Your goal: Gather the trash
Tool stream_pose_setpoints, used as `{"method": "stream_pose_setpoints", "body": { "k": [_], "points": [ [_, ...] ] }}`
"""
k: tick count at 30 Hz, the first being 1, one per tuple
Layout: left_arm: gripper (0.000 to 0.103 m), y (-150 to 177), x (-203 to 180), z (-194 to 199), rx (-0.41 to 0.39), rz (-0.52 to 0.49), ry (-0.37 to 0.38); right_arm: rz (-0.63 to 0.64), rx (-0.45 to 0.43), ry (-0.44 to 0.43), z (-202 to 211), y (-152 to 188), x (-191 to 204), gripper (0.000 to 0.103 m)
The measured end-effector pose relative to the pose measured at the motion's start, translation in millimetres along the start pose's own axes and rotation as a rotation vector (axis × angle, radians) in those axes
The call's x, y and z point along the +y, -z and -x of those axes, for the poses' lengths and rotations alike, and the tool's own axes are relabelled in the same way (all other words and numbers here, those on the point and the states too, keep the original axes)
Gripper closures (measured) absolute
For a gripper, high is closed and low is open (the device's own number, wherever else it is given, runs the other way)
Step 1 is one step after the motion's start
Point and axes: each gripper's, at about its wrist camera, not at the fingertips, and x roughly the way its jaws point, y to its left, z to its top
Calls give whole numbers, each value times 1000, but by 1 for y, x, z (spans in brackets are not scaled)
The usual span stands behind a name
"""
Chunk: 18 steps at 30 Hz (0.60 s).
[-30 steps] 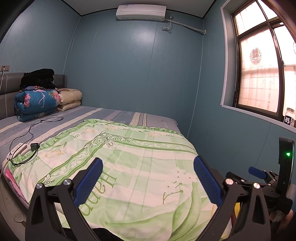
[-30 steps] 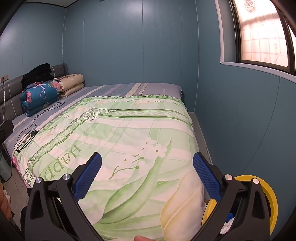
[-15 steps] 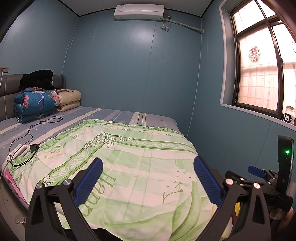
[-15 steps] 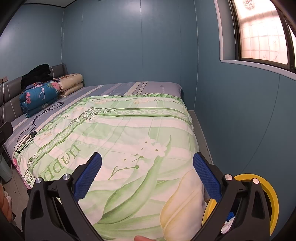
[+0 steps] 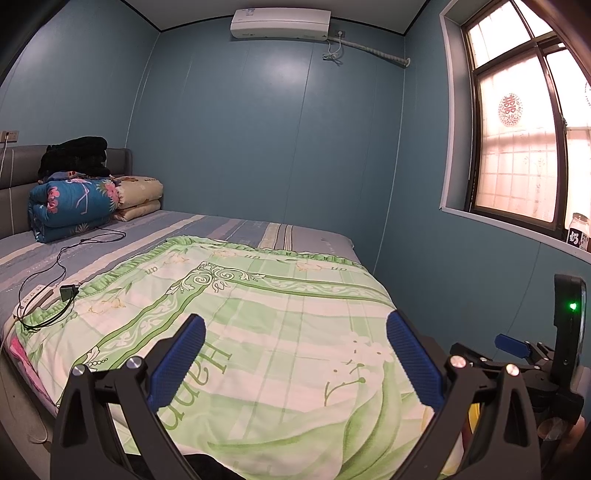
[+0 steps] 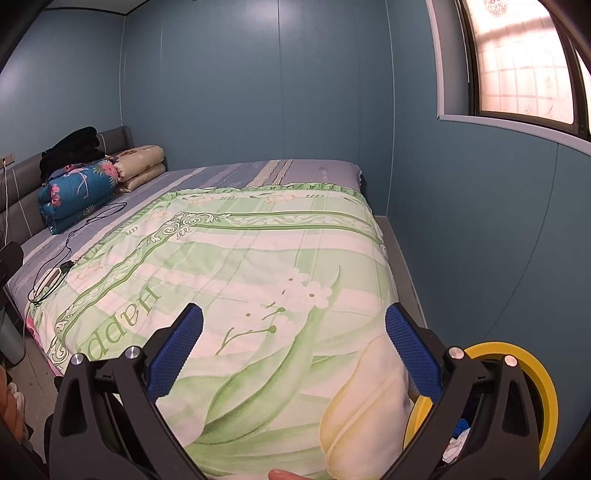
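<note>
Blue ribbed pads line both pairs of tongs, and both stand spread wide with nothing between them. The left tongs (image 5: 295, 354) hang over the foot of the bed, above the green flowered quilt (image 5: 258, 314) with its "Happy" lettering. The right tongs (image 6: 293, 350) hover over the same quilt nearer its right corner, where a pale yellow flower is printed.

Just past the right tongs' right finger, down on the floor between the bed and the blue wall, sits a bin with a yellow rim (image 6: 546, 384); scraps of white and blue trash (image 6: 456, 439) show inside it, partly hidden by the finger. A fingertip (image 6: 282, 474) peeks in at the bottom edge of that view.

Further up the bed (image 5: 229, 225), a striped grey-blue sheet is bare beyond the quilt. A black cable (image 5: 55, 273) loops across it to a white power strip (image 5: 35, 299) near the left edge. By the grey headboard lie a rolled blue floral blanket (image 5: 70, 206), beige folded bedding (image 5: 140, 195) and a black heap of clothing (image 5: 75, 155). An air conditioner (image 5: 280, 24) hangs high on the far wall, and a jar (image 5: 578, 232) stands on the window sill.
</note>
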Motion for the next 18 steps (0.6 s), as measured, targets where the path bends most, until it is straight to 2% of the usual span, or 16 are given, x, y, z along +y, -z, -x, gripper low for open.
{"method": "stream_pose_setpoints", "body": {
  "k": [18],
  "points": [
    [8, 2, -1, 0, 3, -2, -1, -10, 12, 2, -1, 2, -2, 9]
  ]
}}
